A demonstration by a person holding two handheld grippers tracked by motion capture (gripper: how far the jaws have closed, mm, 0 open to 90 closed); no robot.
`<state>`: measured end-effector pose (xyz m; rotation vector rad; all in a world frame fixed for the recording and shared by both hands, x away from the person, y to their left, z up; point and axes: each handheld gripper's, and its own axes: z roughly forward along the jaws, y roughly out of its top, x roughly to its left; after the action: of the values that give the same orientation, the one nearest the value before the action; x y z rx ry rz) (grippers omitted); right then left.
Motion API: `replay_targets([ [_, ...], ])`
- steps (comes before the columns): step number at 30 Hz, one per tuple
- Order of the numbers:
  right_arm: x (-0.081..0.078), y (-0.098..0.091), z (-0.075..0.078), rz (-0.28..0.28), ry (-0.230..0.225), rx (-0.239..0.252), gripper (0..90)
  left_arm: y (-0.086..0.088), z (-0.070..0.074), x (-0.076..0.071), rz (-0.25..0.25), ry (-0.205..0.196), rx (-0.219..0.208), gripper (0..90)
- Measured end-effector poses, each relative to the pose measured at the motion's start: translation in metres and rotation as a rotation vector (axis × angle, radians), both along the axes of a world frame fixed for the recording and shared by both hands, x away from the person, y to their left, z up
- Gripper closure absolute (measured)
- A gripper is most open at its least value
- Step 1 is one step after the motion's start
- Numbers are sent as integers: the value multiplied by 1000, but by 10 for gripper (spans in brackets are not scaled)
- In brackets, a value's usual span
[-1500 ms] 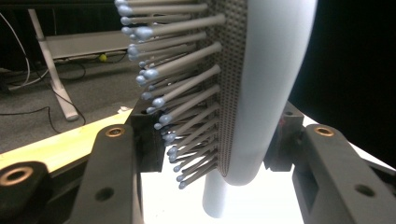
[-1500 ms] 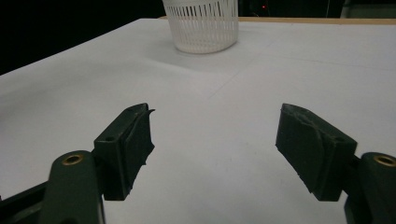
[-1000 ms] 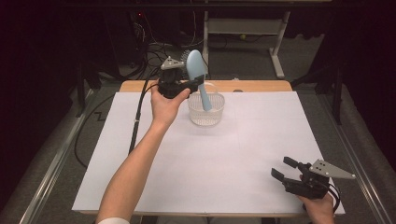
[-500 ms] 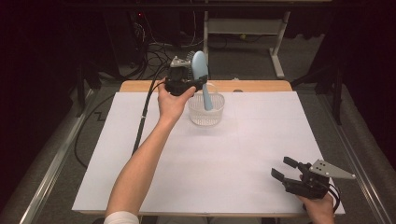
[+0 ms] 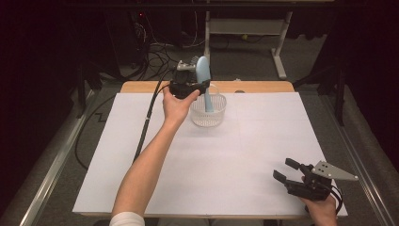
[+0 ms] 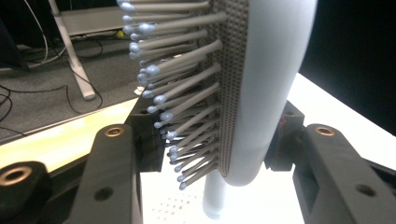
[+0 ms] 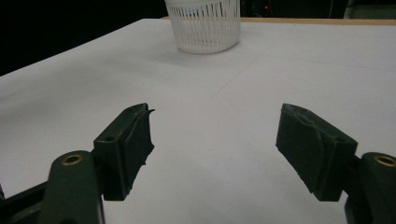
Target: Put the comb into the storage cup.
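Note:
A pale blue hairbrush (image 5: 203, 77) stands upright, handle down inside a small white slatted basket (image 5: 208, 115) at the far middle of the table. My left gripper (image 5: 197, 87) is shut on the brush head just above the basket. In the left gripper view the brush head (image 6: 261, 84) sits between the two black pads, its grey bristles (image 6: 177, 93) pointing left and its handle (image 6: 215, 198) dropping below. My right gripper (image 5: 286, 170) rests at the near right of the table, open with nothing between its fingers. The basket (image 7: 205, 25) lies far ahead of its jaws.
A white sheet (image 5: 235, 165) covers most of the table, leaving a wooden strip (image 5: 254, 86) bare along the far edge. A black cable (image 5: 146, 127) trails from the left gripper across the table's left part. Behind the table are floor cables and a desk frame (image 5: 277, 47).
The left hand has carried the brush rightward and down, so the handle now stands deeper in the basket. The right gripper has stayed still.

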<state>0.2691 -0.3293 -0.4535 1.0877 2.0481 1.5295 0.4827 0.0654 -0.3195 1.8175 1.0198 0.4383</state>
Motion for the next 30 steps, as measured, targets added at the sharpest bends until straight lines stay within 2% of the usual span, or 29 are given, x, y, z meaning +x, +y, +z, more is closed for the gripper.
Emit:
replay_targets([
  [8, 0, 0, 0, 3, 1, 2, 270, -1, -11, 4, 18, 15, -5, 504],
  [17, 0, 0, 0, 5, -2, -1, 270, -4, -15, 4, 8, 15, -8, 503],
  [30, 1, 0, 0, 7, 1, -1, 271, -4, -27, 5, 20, 35, -17, 500],
])
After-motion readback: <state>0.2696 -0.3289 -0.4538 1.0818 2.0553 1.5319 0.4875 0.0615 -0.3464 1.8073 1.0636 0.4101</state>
